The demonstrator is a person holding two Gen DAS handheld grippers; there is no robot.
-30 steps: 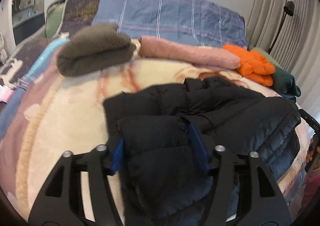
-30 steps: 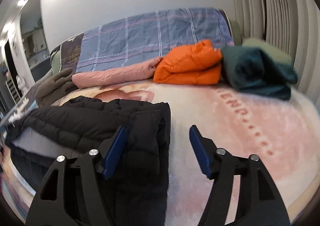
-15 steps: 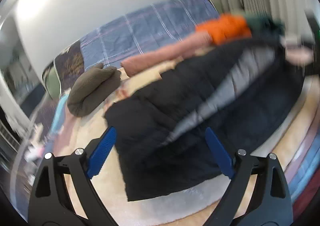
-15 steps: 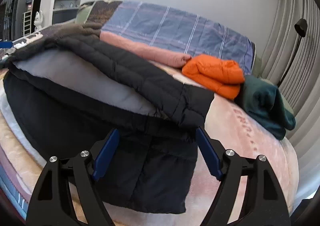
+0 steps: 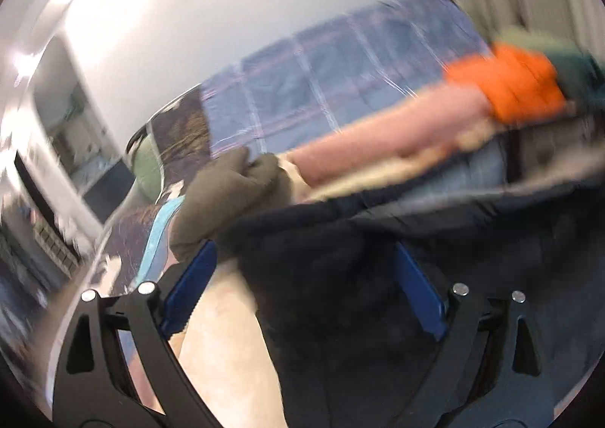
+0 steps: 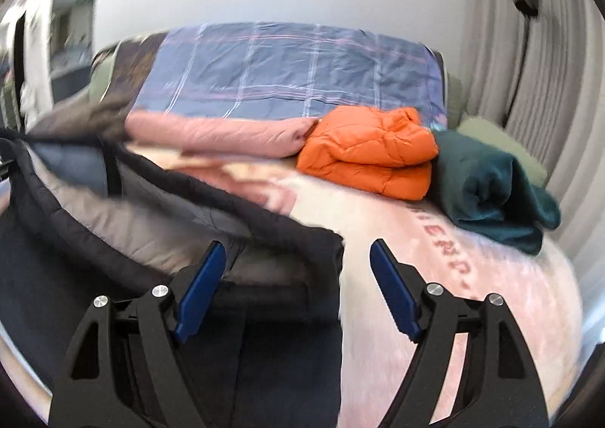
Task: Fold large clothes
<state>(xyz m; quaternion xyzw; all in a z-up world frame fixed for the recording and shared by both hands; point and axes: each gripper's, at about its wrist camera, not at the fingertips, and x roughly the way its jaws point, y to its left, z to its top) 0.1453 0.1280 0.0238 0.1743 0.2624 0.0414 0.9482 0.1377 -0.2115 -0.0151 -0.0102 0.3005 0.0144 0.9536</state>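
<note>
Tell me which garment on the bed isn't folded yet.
The black puffer jacket, spread open with its grey lining showing; the pink, orange and dark green ones lie folded behind.

You are looking at bed (image 6: pixel 435 276) wearing pale pink plush blanket with faded lettering. Black puffer jacket (image 6: pixel 113 238) is lying open across blanket at 9 o'clock, grey lining showing. Along far edge, 12 o'clock: pink quilted bundle (image 6: pixel 219 133), orange folded jacket (image 6: pixel 370 151) touching it, dark green folded garment (image 6: pixel 491 185) at 2 o'clock. Olive fleece bundle (image 5: pixel 223 197) is sitting at 10 o'clock. Blue plaid duvet (image 6: pixel 295 68) is rising behind.
</note>
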